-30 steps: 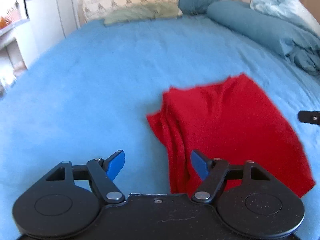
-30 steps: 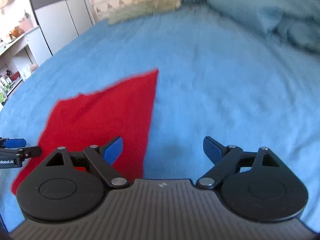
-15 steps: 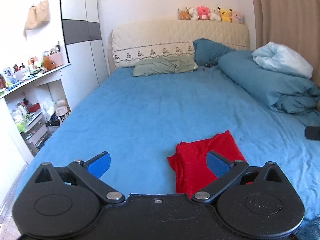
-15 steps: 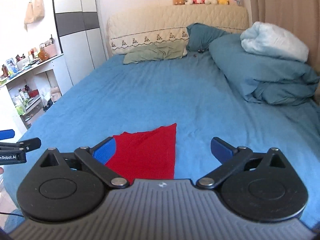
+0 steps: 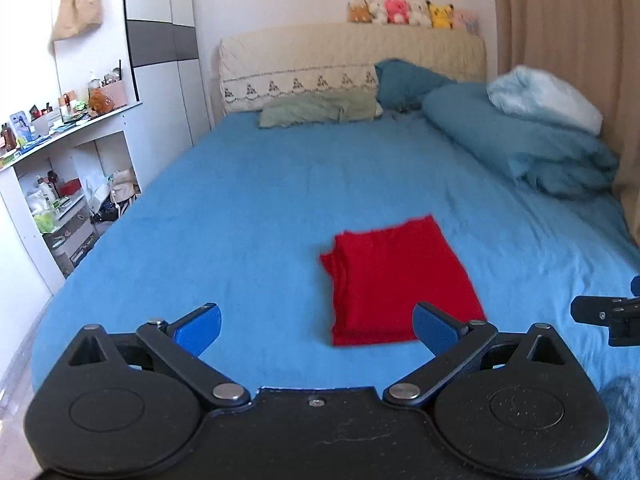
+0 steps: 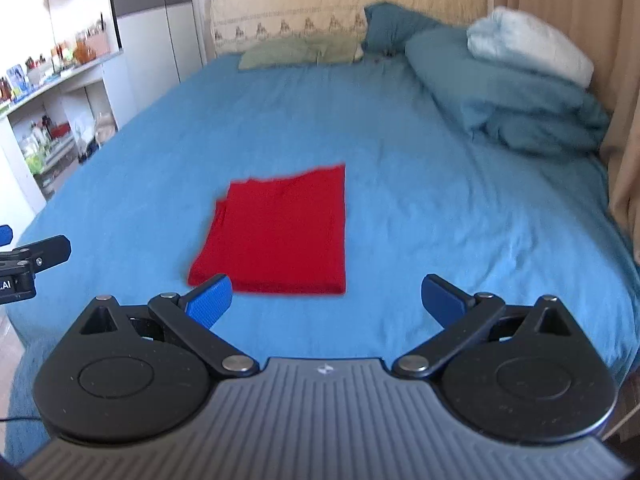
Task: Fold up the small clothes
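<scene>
Red garment (image 6: 276, 232) folded flat on blue bedsheet (image 6: 440, 208); left tongs (image 5: 316, 330), right tongs (image 6: 326, 298) spread wide, empty; no legible writing.

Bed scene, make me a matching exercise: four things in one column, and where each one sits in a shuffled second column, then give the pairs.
Things:
1. red cloth
2. plush toys
3. green pillow
4. tan bag

Places:
A. hanging on the wall at the left
B. lined up on top of the headboard
C. folded flat on the blue sheet, near the foot
D. lying at the base of the headboard

Pairs: 1-C, 2-B, 3-D, 4-A
</scene>
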Motion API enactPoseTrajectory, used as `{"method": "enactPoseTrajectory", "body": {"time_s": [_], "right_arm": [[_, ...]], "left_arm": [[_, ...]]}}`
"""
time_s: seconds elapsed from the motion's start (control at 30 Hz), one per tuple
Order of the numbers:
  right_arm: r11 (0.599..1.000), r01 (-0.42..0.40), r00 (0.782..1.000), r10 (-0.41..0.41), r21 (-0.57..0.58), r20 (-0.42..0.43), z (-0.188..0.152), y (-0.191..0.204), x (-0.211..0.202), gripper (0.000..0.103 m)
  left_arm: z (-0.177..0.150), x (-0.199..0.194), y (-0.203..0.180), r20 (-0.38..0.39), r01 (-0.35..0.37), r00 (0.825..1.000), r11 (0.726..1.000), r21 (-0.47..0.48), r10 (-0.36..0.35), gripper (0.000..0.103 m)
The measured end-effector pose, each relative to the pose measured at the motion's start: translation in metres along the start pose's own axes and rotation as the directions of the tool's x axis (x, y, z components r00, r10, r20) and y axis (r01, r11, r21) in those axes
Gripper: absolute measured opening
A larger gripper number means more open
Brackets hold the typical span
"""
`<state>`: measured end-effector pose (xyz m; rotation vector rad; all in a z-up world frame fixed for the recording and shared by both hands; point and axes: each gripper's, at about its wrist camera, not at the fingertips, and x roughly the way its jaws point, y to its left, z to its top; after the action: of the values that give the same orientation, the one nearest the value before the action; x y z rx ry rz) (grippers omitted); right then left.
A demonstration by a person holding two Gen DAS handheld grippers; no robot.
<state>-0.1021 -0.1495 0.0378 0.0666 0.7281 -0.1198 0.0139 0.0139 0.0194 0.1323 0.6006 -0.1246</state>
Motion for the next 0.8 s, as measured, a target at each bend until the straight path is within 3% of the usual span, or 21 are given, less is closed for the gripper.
{"method": "enactPoseTrajectory", "body": {"time_s": [0.23, 0.8], "right_arm": [[1.0, -0.002, 0.999, 0.003, 0.014, -0.05, -0.018, 0.001, 0.007, 0.103], [1.0, 0.025, 0.999, -0.025, 0.016, -0.046, -0.016, -0.001, 0.006, 0.103]], "left_arm": [[-0.013, 0.003, -0.007, -0.025, 0.017, 1.0, 1.0, 0.005, -0.017, 0.103], [-0.013, -0.001, -0.008, -0.003, 0.015, 1.0, 1.0, 0.012, -0.015, 0.103]]}}
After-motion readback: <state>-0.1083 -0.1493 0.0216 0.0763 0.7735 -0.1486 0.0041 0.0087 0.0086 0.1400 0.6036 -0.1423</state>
